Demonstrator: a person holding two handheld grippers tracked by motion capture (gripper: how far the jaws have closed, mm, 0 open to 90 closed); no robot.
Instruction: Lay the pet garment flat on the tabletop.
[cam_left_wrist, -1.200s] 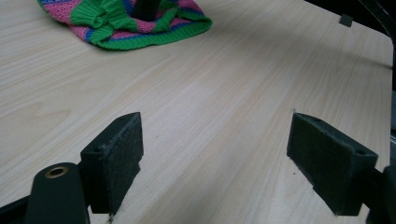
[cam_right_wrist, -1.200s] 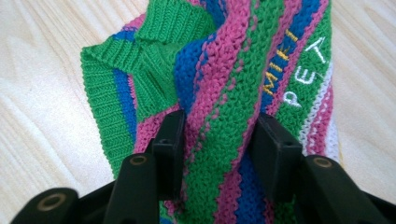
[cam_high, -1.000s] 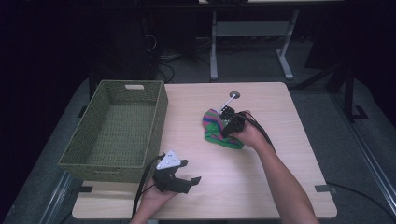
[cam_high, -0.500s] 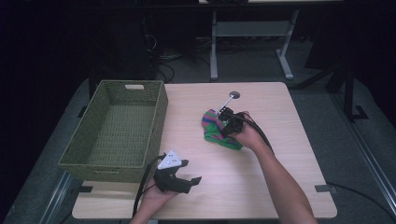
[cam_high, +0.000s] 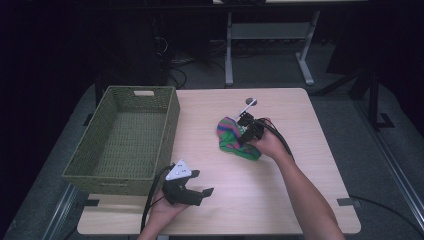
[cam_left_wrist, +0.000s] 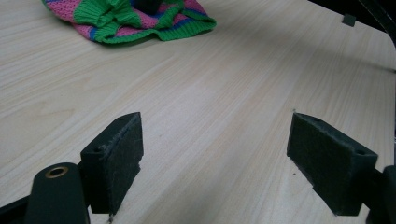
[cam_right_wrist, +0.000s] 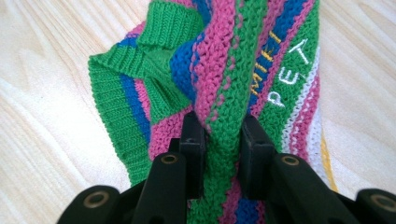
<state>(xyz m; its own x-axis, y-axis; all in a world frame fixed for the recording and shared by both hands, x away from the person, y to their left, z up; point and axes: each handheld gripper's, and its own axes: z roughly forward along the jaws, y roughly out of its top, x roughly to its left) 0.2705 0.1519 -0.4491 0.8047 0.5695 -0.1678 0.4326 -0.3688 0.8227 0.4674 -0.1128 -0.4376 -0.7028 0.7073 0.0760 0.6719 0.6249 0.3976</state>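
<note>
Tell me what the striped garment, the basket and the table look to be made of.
Garment: knitted yarn, likely wool or acrylic; visible stitches and ribbed green edges, matte, with stitched lettering.
Basket: woven olive-green strands, perhaps paper rope or plastic wicker; the weave shows on walls and floor, dull finish.
Table: pale wood-grain top, probably laminate rather than solid wood; smooth with a slight sheen.

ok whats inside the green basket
The basket holds only its own woven floor, as far as the high view shows. The near wall hides the strip of floor just behind it. The knitted garment lies outside, on the table.
</note>
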